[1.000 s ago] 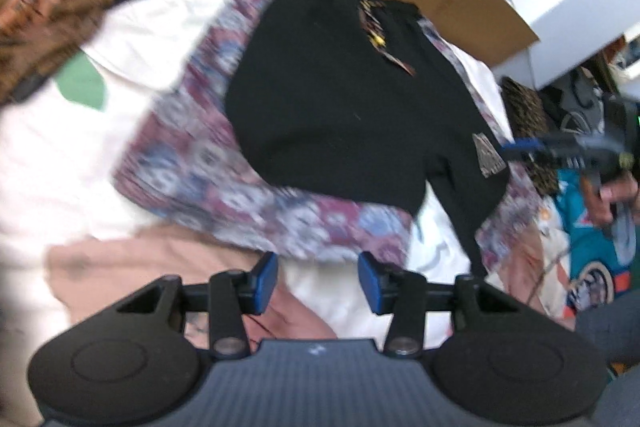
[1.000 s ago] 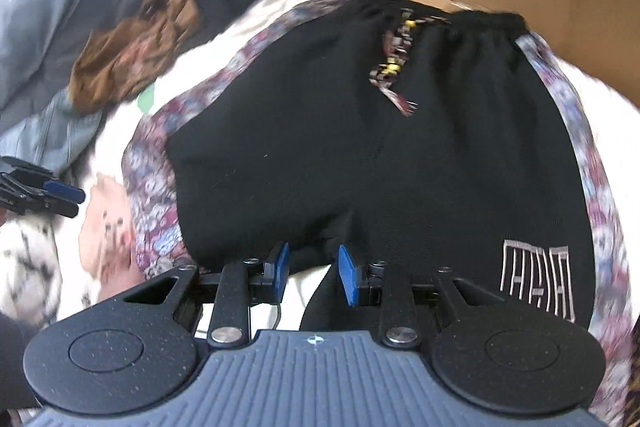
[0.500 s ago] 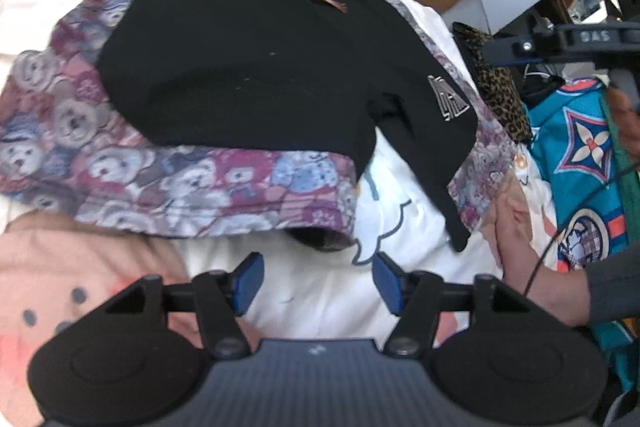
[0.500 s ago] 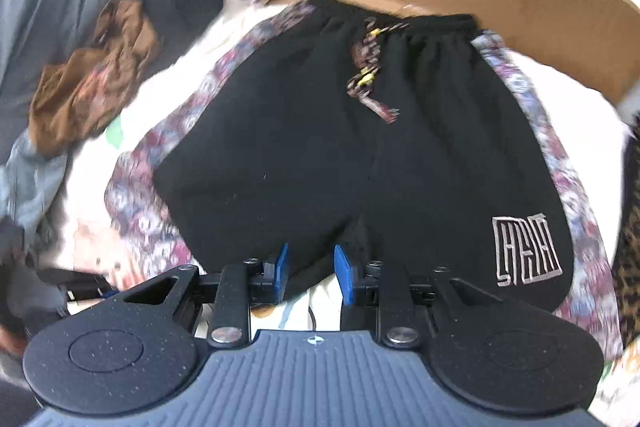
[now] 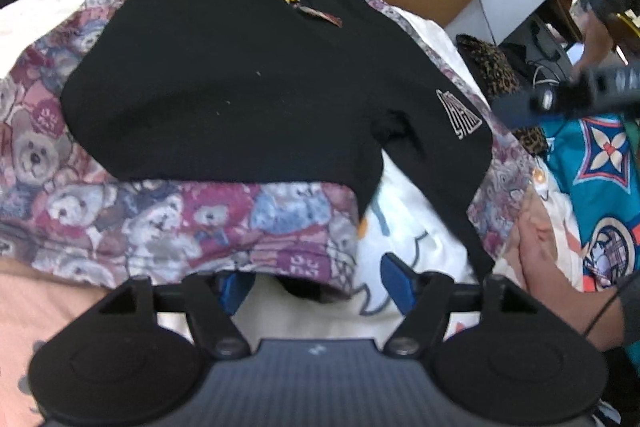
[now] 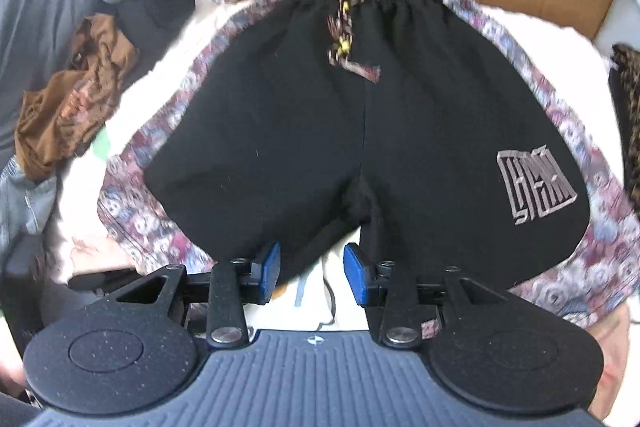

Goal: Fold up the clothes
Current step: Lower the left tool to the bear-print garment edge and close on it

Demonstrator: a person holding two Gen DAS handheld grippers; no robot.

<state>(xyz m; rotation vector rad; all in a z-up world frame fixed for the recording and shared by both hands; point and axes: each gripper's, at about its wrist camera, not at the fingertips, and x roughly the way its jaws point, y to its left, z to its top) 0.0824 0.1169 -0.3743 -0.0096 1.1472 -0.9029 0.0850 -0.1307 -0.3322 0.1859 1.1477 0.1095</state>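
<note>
From the left wrist, the left gripper (image 5: 314,283), jaws just widening and holding nothing, is reaching for the near hem of the shorts (image 5: 240,87) lying flat.

From the right wrist, the right gripper (image 6: 311,269) is also opening, empty, at the crotch; next, likely pinching the fabric to fold.

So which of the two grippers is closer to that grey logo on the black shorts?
Right, probably. The right gripper sits open at the shorts' crotch hem, logo just beside. The left gripper waits open by the opposite leg's teddy-bear hem.
</note>
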